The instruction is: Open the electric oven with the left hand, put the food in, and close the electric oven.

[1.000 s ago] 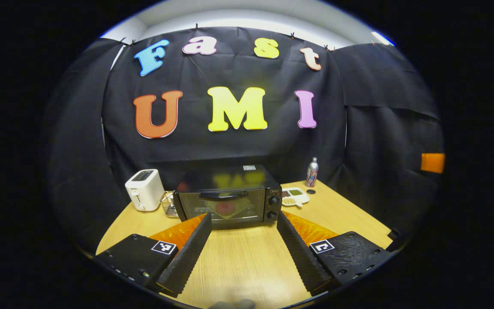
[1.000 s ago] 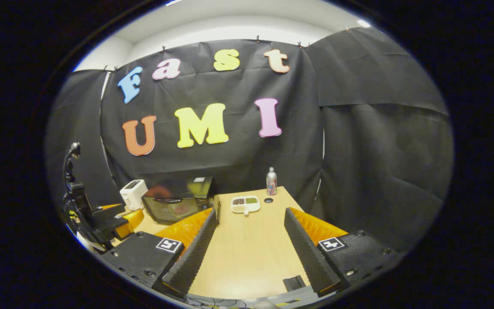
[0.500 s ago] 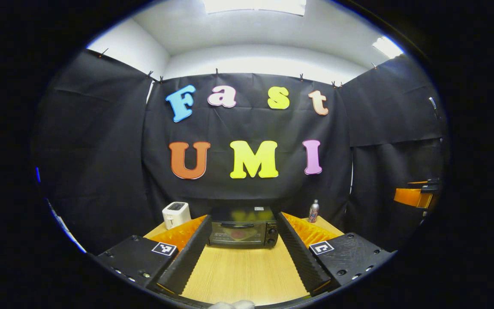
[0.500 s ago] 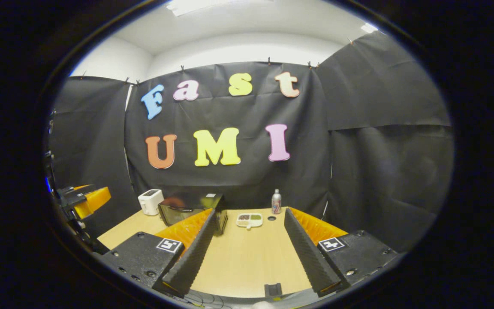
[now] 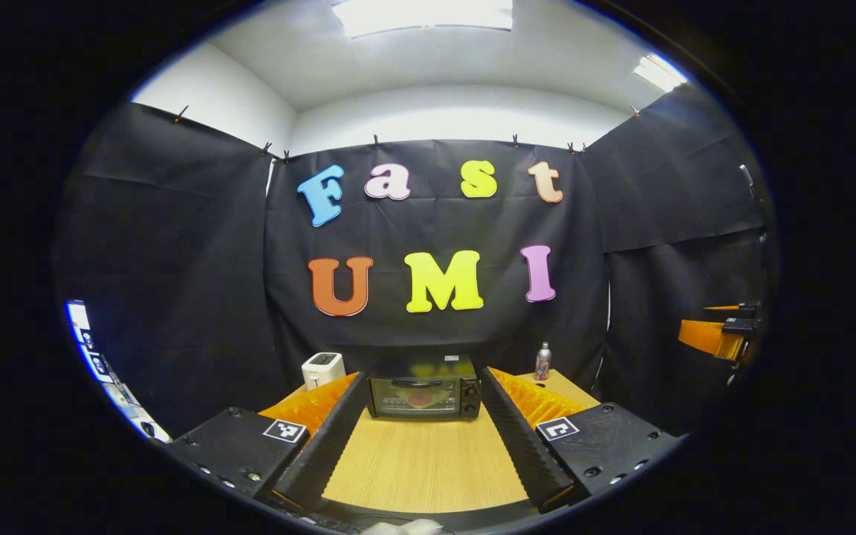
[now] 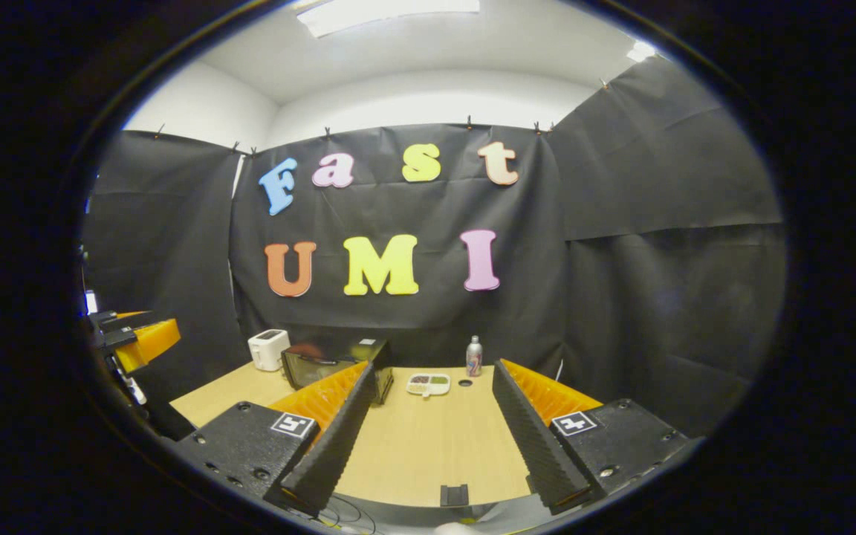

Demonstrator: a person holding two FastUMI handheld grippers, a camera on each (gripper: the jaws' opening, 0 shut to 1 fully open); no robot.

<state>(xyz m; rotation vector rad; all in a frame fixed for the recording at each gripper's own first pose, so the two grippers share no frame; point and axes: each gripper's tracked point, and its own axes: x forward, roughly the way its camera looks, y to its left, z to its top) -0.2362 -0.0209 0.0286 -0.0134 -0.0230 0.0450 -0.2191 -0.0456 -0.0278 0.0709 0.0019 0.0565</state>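
My left claw point(image 5: 420, 438) spread wide, holding nothing | electric oven point(image 5: 423, 395) straight ahead, well apart, door closed (food inside) | my right claw point(image 6: 428, 438) wide too, oven front-left.

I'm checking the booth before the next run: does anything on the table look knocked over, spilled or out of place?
Nothing stands out. The electric oven sits square on the table with its door shut, the toaster and bottle stand upright, and the divided tray lies flat, with no spill visible.
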